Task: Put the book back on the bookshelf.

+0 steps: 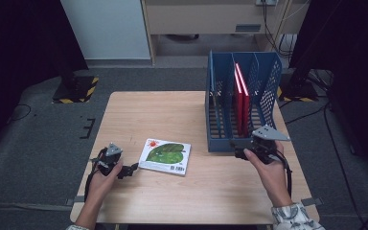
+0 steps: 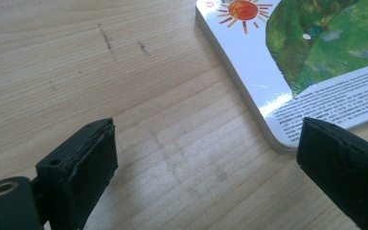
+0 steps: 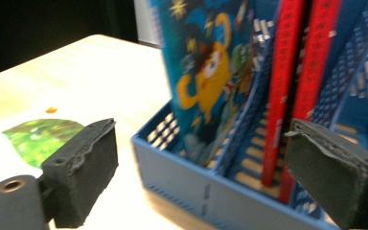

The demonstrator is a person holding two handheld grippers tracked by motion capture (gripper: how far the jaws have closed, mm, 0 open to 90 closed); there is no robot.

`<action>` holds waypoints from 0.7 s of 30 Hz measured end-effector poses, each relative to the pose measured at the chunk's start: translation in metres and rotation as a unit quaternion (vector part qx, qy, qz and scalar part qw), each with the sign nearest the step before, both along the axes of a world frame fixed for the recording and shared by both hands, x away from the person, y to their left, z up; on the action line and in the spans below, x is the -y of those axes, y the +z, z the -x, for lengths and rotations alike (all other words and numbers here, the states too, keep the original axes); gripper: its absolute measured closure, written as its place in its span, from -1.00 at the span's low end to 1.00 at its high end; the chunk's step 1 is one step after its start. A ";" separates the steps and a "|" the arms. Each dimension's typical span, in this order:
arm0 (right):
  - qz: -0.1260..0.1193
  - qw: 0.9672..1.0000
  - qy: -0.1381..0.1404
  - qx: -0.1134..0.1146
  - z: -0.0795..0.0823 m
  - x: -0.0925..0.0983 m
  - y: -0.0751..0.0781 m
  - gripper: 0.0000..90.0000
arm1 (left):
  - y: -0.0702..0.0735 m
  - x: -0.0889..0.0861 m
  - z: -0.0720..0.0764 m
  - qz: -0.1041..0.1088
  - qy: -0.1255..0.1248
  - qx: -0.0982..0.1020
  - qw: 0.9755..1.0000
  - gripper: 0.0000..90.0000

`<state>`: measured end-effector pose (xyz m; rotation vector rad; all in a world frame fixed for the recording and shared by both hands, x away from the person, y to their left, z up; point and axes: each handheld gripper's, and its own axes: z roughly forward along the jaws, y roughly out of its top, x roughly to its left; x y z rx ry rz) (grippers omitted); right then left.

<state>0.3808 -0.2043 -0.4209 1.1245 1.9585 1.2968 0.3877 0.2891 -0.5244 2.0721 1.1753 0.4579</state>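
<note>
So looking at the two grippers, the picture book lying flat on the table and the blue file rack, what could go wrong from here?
1. The picture book lies flat on the table, so the open left gripper beside its corner may only push it along rather than get a jaw under it.
2. The red books stand tilted in the blue file rack; the open right gripper at its front wall could bump the rack.

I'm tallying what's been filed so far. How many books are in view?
4: one green picture book flat on the table; two red books upright in the blue file rack; one cartoon-cover book in its left slot. Others may be hidden.
</note>
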 end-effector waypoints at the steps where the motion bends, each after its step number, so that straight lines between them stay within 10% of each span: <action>1: 0.001 1.000 0.001 0.001 0.005 -0.004 -0.002 -0.71 | 0.000 0.001 0.000 -0.002 -0.003 0.001 1.000 -0.86; 15: 0.041 0.995 0.083 -0.043 0.029 -0.075 -0.037 -0.64 | 0.006 0.013 -0.005 0.024 -0.036 0.021 0.999 -0.82; 21: 0.069 0.984 0.147 -0.076 0.031 -0.118 -0.057 -0.60 | 0.008 0.022 -0.012 0.032 -0.033 0.026 0.999 -0.80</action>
